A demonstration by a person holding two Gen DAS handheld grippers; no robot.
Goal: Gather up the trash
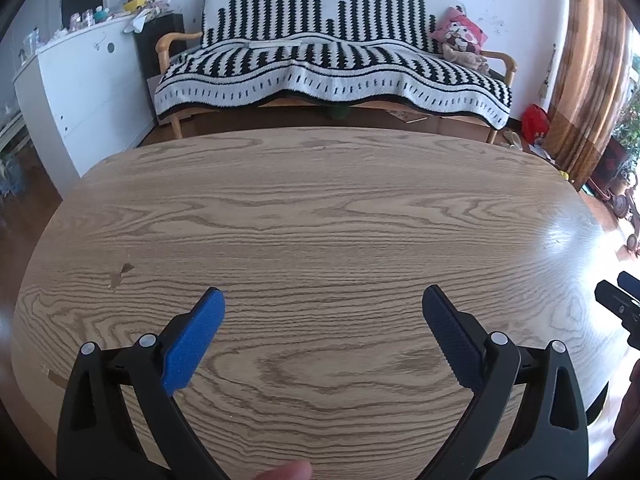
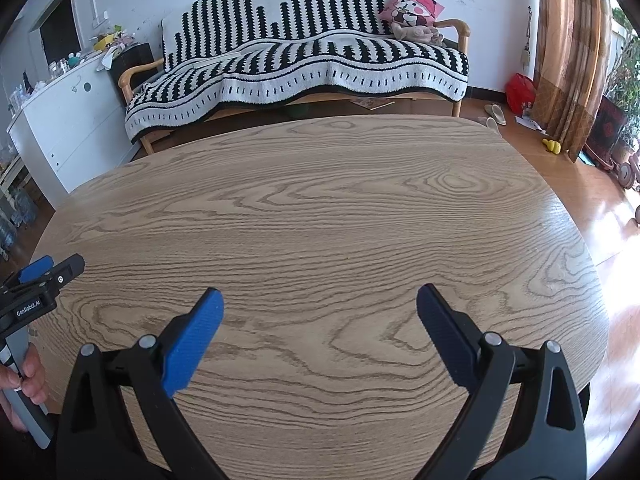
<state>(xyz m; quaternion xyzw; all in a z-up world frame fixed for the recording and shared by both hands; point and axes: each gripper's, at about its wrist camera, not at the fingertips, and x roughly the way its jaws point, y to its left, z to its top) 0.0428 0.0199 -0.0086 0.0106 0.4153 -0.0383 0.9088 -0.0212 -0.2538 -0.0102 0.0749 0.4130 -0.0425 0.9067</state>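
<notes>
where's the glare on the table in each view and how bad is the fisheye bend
Left wrist view: a white glare patch sits on the table near its right edge; the far edge bows into a strong arc. Right wrist view: the tabletop shows no strong hotspot, but the floor at right is blown out by sunlight; the curtain curves with the lens.

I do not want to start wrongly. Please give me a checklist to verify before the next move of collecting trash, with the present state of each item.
1. Left tongs open and holding nothing: ok.
2. Right tongs open and holding nothing: ok.
3. Both tongs apart from each other, above the table: ok.
4. Trash visible on the table to pick: not ok; both views show only bare wood.
5. Bin or bag for the trash in view: not ok; none shows.
6. Trash elsewhere, for example paper on the floor by the curtain: cannot tell.
</notes>
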